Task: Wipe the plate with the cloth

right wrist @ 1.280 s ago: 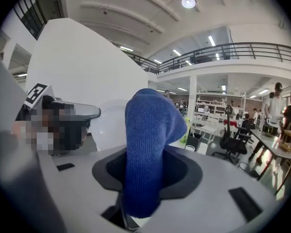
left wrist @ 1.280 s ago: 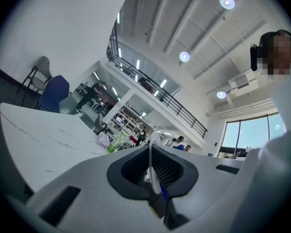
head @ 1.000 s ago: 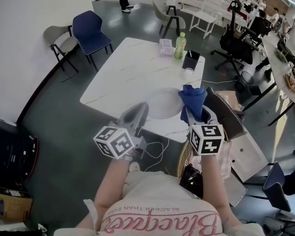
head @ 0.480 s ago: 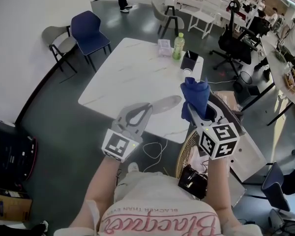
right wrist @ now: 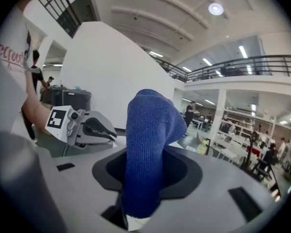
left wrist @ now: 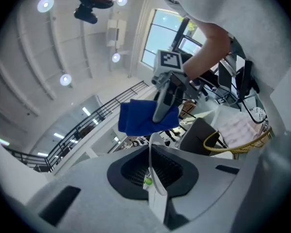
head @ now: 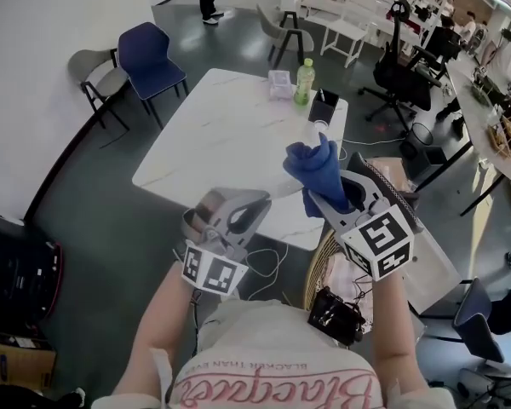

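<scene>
Plate (left wrist: 154,191) stands on edge, clamped in your left tool (head: 254,201), held off the worktop (head: 213,126). Blue cloth (head: 319,173) is pinched in your right tool (head: 328,198), near the plate's rim. Wiping looks barely begun; both faces left.

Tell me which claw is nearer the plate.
Left. The left claw is shut on the plate's rim. The right claw, shut on the blue cloth, is by the plate's far edge; whether the cloth touches it is unclear.
</scene>
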A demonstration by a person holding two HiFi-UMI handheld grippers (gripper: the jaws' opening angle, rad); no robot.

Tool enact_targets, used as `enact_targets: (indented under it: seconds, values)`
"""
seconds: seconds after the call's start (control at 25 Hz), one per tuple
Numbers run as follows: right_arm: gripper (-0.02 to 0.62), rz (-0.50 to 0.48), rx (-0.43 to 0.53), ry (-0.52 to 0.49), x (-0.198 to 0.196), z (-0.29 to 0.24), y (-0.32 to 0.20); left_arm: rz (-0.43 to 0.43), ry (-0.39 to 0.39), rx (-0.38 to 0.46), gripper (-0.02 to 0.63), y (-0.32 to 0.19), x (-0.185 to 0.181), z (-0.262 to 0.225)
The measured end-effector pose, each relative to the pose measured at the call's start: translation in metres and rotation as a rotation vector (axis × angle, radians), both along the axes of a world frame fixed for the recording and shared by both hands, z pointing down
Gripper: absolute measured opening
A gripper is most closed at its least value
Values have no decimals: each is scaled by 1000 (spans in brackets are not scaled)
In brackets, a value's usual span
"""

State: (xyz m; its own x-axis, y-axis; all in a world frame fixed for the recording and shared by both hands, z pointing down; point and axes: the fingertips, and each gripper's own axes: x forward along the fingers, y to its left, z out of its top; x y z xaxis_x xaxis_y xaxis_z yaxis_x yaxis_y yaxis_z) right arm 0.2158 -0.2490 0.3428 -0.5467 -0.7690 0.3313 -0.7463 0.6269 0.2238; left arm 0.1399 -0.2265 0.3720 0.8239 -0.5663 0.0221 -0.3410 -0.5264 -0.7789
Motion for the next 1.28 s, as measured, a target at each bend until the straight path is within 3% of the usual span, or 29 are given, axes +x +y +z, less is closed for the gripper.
enact_targets:
  seconds: [0.24,0.36,0.92,1.16,1.28]
  values:
    - [140,-304,6,371,-40,-5,18,21,-70,72,15,10,4,0]
    - [138,-374,-17,490,-44,5,17,20,-96,94,15,12,3,2]
    - [137,-277,-195,589,-7,73,-40,2,-75,89,15,15,-9,-4]
    - [137,-204,-262,515,8,95,-53,2,-73,88,15,15,-8,-2]
    - [137,-194,-240,499,14,80,-48,7,-81,88,15,12,-7,0]
